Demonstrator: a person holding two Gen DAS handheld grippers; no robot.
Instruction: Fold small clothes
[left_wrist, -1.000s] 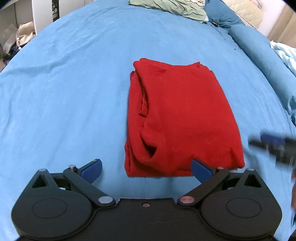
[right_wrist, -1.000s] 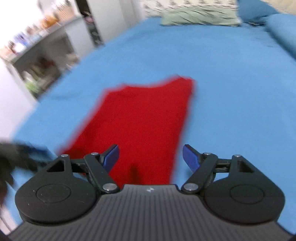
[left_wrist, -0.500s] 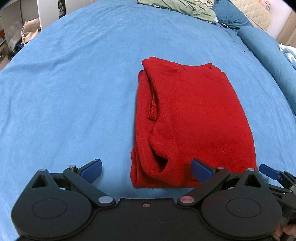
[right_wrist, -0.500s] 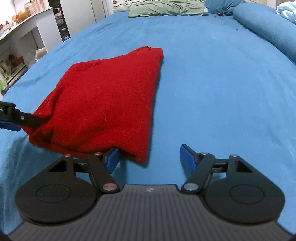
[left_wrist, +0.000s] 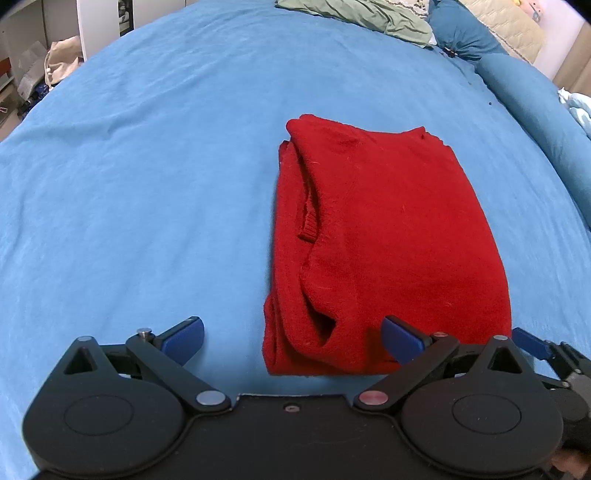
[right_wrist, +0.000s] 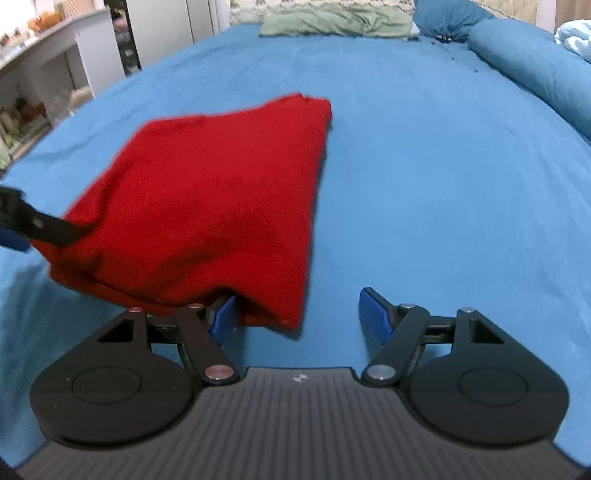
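A folded red sweater (left_wrist: 384, 236) lies on the blue bed sheet (left_wrist: 147, 184). My left gripper (left_wrist: 291, 338) is open at its near edge, around the near left corner, with the right finger lying on the cloth. In the right wrist view the sweater (right_wrist: 207, 206) fills the left half. My right gripper (right_wrist: 301, 314) is open at the near right corner, its left finger tucked under the cloth edge. The right gripper's blue tip (left_wrist: 532, 341) shows at the lower right of the left wrist view.
A green pillow (left_wrist: 354, 18) and blue pillows (left_wrist: 461, 33) lie at the head of the bed. A long blue bolster (left_wrist: 535, 107) runs along the right side. Shelves and clutter (right_wrist: 33, 92) stand off the left bed edge.
My right gripper swung in from the right and came down at the sweater's near right corner. My left gripper edged left, so the sweater shifted right in its view.
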